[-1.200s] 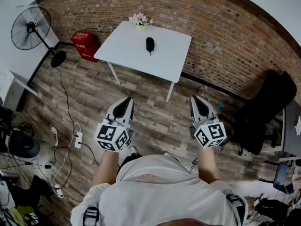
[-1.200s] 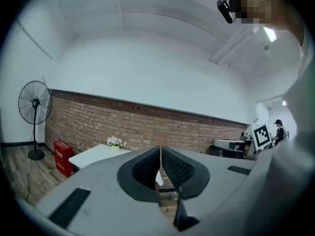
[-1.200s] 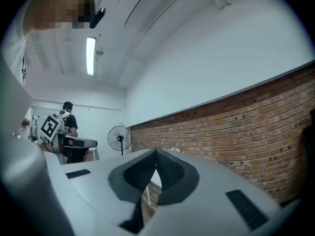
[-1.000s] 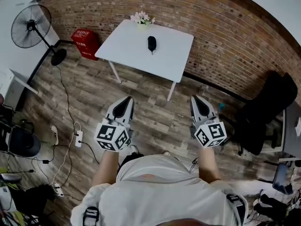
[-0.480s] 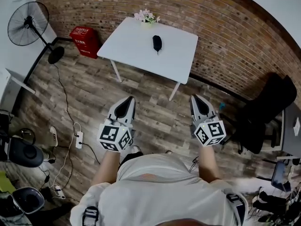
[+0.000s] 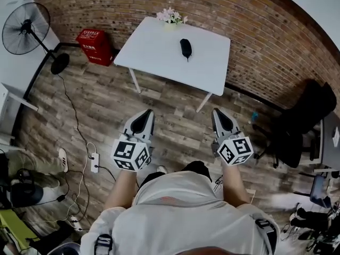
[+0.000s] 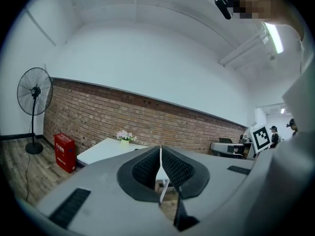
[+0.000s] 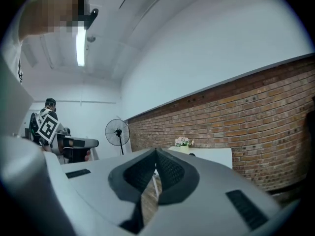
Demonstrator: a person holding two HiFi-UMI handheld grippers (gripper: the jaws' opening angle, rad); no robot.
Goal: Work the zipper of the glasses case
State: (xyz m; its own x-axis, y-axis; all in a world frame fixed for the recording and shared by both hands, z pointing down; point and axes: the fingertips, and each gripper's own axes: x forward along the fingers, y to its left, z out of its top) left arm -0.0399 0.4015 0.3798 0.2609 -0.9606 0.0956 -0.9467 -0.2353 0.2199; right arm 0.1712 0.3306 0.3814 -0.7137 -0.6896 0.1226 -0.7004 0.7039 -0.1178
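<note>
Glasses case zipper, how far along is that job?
Done: nothing visible; the glasses case lies on the white table, zipper too small to read. In hand: nothing; left tongs and right tongs are shut, empty, short of the table. Left: reach it, work the zipper.

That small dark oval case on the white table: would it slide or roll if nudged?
The small dark oval glasses case looks low and lies flat, so it would probably slide, not tip. The white table looks smooth, so an off-centre push might spin it. Its stiffness cannot be judged.
</note>
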